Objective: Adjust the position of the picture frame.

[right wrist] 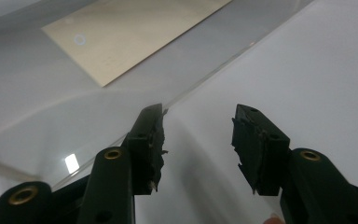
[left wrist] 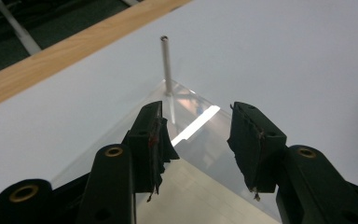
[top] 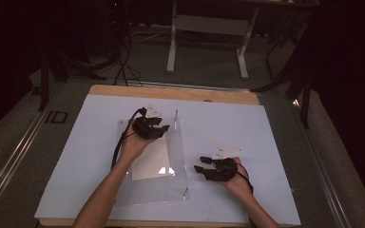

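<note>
- Left gripper (top: 165, 128), jaws apart and holding nothing, hovers over the clear plastic sheet (top: 178, 142) near its far corner post (left wrist: 166, 63).
- Right gripper (top: 198, 164), jaws apart, sits just beside the sheet's right edge.
- A tan card (top: 153, 161) lies under the sheet.

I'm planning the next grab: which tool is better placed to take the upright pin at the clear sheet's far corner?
Probably the left tool: it hovers open over the clear sheet, and the pin stands just ahead of it. The right tool, also open, sits beside the sheet's near edge.
</note>
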{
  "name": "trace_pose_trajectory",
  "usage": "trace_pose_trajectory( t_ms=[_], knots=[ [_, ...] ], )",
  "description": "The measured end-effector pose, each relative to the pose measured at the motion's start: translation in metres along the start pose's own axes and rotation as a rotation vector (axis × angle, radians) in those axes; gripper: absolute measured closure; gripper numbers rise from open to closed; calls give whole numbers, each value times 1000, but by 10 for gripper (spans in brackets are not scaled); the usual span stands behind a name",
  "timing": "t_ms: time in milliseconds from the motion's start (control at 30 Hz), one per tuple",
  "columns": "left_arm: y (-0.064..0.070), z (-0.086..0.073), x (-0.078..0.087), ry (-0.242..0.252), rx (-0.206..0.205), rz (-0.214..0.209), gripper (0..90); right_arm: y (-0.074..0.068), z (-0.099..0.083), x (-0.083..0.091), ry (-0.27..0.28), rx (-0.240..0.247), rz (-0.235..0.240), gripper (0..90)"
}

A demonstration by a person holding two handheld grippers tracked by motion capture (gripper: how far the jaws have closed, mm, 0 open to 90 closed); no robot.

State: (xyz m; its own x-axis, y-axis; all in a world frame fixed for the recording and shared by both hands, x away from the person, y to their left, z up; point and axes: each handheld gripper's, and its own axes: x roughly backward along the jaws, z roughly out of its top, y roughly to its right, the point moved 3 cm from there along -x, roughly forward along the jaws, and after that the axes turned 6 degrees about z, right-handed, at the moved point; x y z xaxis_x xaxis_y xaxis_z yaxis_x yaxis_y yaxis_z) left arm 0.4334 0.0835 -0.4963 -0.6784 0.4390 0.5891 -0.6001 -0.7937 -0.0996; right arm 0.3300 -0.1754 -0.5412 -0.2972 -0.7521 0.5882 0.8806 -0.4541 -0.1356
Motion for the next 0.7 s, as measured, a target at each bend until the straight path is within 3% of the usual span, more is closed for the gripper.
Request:
trace_pose_trajectory(
  t_ms=[100,133,267,400,700],
  knots=[
    [-2,2,-4,10,-3,-14,543,-6,-3,-1,-1,-1,16,527],
    [-3,6,-10,23,5,-23,543,-14,-5,-2,-6,9,35,527],
    [-3,8,-20,5,0,-25,543,-21,-6,-1,-10,29,49,527],
    [-3,8,-35,-1,23,-40,542,-31,-8,5,0,51,73,530],
    [-11,2,-56,-39,83,-9,547,-43,-16,12,3,70,140,545]
  ],
)
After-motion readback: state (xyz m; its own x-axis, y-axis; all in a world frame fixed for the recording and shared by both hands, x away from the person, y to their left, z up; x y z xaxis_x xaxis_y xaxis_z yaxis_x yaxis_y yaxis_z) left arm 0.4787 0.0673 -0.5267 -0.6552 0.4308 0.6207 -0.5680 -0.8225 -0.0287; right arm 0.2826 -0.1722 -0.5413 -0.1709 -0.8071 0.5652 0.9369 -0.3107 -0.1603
